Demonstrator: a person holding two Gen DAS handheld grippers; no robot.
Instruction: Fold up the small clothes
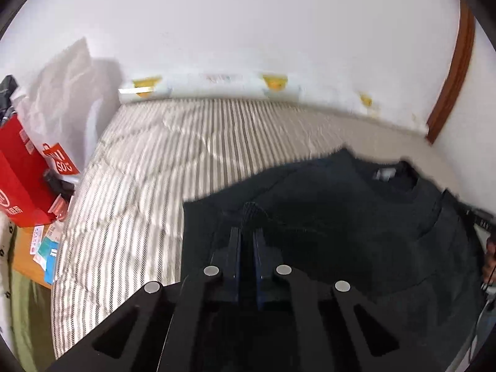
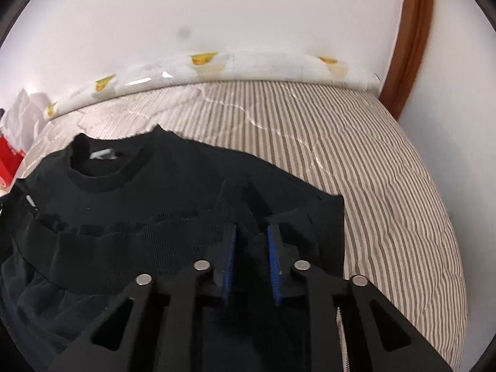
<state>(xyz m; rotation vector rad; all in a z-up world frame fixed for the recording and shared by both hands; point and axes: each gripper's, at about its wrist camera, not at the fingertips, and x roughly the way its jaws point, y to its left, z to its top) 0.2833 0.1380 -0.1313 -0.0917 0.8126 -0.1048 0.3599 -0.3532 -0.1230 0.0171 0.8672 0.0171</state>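
Both hand-held grippers (image 1: 247, 232) (image 2: 251, 232) clamping shirt (image 2: 102, 198)

White wall (image 1: 248, 24) behind, plain, w/ a faint grey smudge (image 2: 183, 32) in right view. Brown wood trim (image 2: 409, 40) runs up the wall at right. Bed w/ beige-striped quilt (image 1: 148, 167) fills the middle; white pillow w/ yellow print (image 1: 214, 88) along the wall. Left side: red bag (image 1: 21, 170), white plastic bag (image 1: 62, 93), wood nightstand (image 1: 28, 257) w/ papers.

A home bedroom: striped quilted bed (image 2: 356, 161) against a white wall (image 2: 217, 9)
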